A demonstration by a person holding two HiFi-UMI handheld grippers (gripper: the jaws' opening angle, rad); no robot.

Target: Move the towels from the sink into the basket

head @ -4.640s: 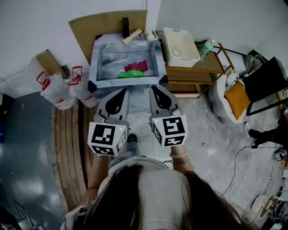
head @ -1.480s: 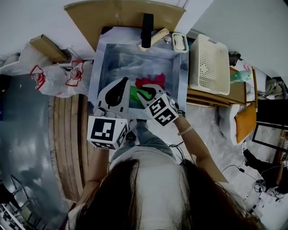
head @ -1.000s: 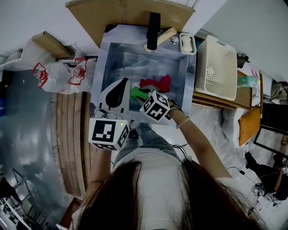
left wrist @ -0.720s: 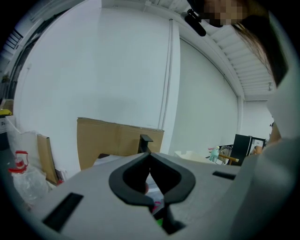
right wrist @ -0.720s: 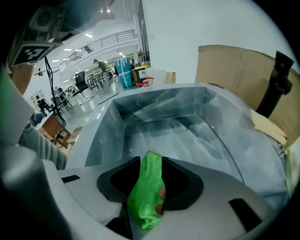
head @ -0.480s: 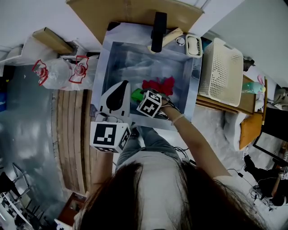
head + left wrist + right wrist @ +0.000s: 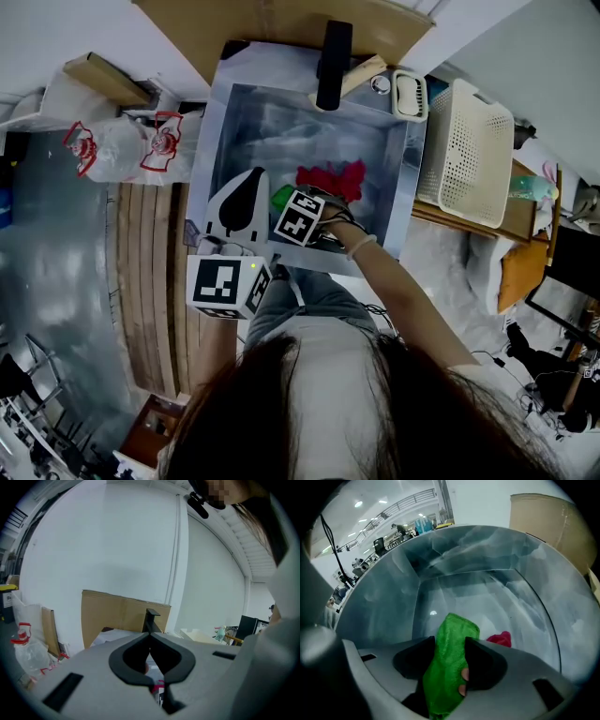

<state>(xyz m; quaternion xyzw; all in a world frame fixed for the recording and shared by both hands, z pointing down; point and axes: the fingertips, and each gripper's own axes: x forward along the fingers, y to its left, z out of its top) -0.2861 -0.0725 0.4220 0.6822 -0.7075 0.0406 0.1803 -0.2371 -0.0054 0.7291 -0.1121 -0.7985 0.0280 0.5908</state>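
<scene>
A green towel (image 7: 452, 667) lies in the steel sink (image 7: 246, 117) near its front wall, seen in the head view as a green scrap (image 7: 282, 196) beside my right gripper's marker cube. A red towel (image 7: 330, 178) lies just behind it, and shows as a red patch (image 7: 500, 638) in the right gripper view. My right gripper (image 7: 450, 641) is down in the sink, its jaws opening with the green towel standing between them. My left gripper (image 7: 251, 175) hangs over the sink's front left, shut and empty. The white basket (image 7: 473, 150) stands to the right of the sink.
A black faucet (image 7: 333, 52) rises at the sink's back rim, with a soap dish (image 7: 409, 82) beside it. The basket rests on a wooden shelf (image 7: 469, 217). Plastic bags (image 7: 122, 145) lie to the sink's left, and cardboard (image 7: 272, 23) leans behind it.
My right gripper has dropped from above the sink's front rim down into the sink, onto the green towel, and its jaws have spread. The left gripper has hardly moved.
</scene>
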